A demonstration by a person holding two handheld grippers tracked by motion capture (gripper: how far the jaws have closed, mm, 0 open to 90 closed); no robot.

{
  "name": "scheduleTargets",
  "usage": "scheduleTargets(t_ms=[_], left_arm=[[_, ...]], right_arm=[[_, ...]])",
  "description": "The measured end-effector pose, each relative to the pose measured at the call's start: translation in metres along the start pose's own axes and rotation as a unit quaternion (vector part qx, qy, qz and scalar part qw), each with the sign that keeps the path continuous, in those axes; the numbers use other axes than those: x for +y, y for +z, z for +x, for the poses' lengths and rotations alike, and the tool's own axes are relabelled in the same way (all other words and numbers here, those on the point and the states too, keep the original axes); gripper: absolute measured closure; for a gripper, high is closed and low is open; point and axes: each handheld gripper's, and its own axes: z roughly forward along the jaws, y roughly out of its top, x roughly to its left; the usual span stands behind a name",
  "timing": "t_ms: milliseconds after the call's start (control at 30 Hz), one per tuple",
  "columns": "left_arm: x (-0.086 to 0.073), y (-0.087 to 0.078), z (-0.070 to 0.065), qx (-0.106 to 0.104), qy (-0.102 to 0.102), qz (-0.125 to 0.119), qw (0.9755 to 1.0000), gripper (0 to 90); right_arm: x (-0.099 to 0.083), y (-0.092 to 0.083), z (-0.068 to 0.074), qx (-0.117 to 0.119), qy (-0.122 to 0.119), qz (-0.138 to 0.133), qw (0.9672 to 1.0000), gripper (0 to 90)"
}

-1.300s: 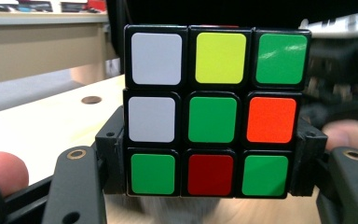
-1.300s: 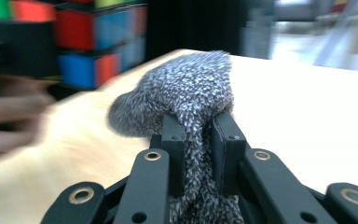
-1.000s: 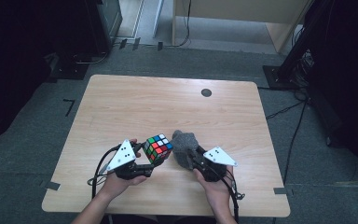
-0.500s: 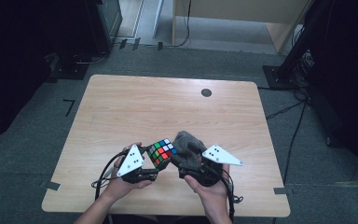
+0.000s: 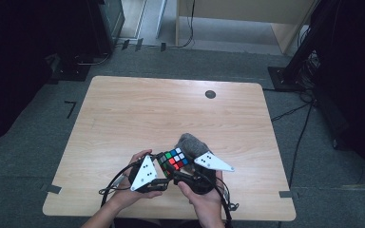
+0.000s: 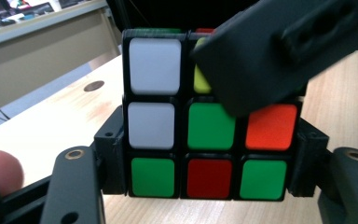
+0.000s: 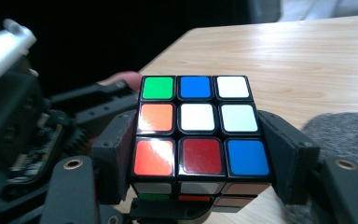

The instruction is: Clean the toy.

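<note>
The left gripper's fingers (image 6: 107, 154) stand about half open and press on the two side faces of the scrambled, black-framed plastic puzzle cube with coloured stickers (image 6: 205, 140), clamping its lowest layer squarely between them. The right gripper's fingers (image 7: 116, 149) bracket the same cube's upper layer; those jaws have just been closing after a wider spread, and their pads sit against its sides, though whether they press firmly I cannot tell. The cube hangs between both pairs of fingers, lifted off the pale wooden table (image 5: 138, 114), with a grey fuzzy cloth lump (image 5: 190, 142) just behind the right fingers. The risk, as I judge it, is a twist begun while the right pads are not fully seated: they could skid over the slick stickers, or the layers could jam out of line and lever the cube from the left fingers. The left gripper (image 5: 164, 164) comes in from the person's left, the right gripper (image 5: 183, 166) from the right, both hands low and close together near the table's near edge, jaws crossing at the cube.
</note>
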Motion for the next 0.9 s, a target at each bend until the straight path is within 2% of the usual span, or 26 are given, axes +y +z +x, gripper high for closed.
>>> scheduleTargets(t_ms=[133,233,367,467,533,633,700,800,833,900], left_arm=[[0.006,-0.001,-0.001,0.009,-0.004,-0.005,0.9999,28.4],[0.006,-0.001,-0.002,0.009,0.003,0.005,0.9999,28.9],[0.007,0.001,-0.004,0.013,0.008,0.013,0.9998,31.3],[0.008,-0.003,0.000,0.003,-0.002,0.001,1.0000,33.7],[0.008,-0.005,0.004,0.011,-0.007,0.000,0.9999,34.0],[0.007,-0.009,0.016,0.007,-0.043,-0.004,0.9990,34.1],[0.006,-0.013,0.027,0.008,-0.081,-0.012,0.9966,34.1],[0.007,-0.021,0.044,0.005,-0.139,-0.030,0.9898,34.1],[0.007,-0.024,0.048,0.004,-0.153,-0.034,0.9876,34.1],[0.008,-0.028,0.055,-0.007,-0.186,-0.045,0.9815,34.1]], right_arm=[[-0.003,0.004,0.004,-0.030,-0.027,0.013,0.9991,34.6],[-0.005,0.005,0.003,-0.034,-0.025,0.014,0.9990,34.5],[-0.005,0.006,0.007,-0.036,-0.034,0.017,0.9986,34.5],[-0.003,0.006,0.005,-0.020,-0.037,0.012,0.9990,34.2],[0.000,0.003,0.003,-0.003,-0.034,0.003,0.9994,30.5],[0.010,-0.007,0.000,0.013,-0.021,-0.032,0.9992,18.4],[0.014,-0.014,-0.006,0.011,-0.009,-0.062,0.9980,18.0],[0.011,-0.017,-0.016,-0.005,-0.001,-0.085,0.9963,18.3],[0.008,-0.015,-0.019,-0.012,-0.006,-0.086,0.9962,18.6],[-0.001,-0.007,-0.023,-0.021,-0.020,-0.074,0.9968,19.4]])
